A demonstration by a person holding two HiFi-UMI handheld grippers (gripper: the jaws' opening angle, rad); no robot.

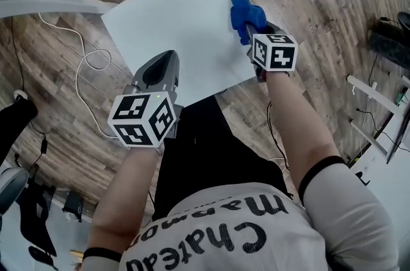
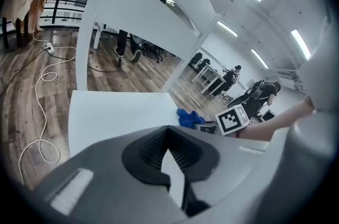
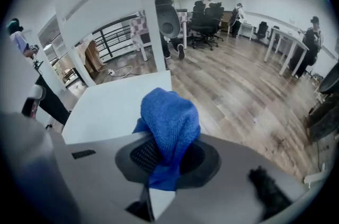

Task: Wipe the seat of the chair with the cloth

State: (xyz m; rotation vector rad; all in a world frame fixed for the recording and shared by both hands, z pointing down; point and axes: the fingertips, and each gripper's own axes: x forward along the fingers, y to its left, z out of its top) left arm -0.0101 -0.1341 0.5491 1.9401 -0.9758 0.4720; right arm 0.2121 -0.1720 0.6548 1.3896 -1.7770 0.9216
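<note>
Head view: right tongs (image 1: 251, 31) pinch a bunched blue cloth (image 1: 245, 10) at the far right edge of the white chair seat (image 1: 173, 20). The cloth's length runs away from the person along that edge. Left tongs (image 1: 160, 70), pressed together and empty, hang over the seat's near edge. Shirt (image 1: 192, 212) print reads "Chateau".

Head view looks steeply down on the flat white chair seat (image 1: 179, 20); both gripper views skim it closely, left of centre.
</note>
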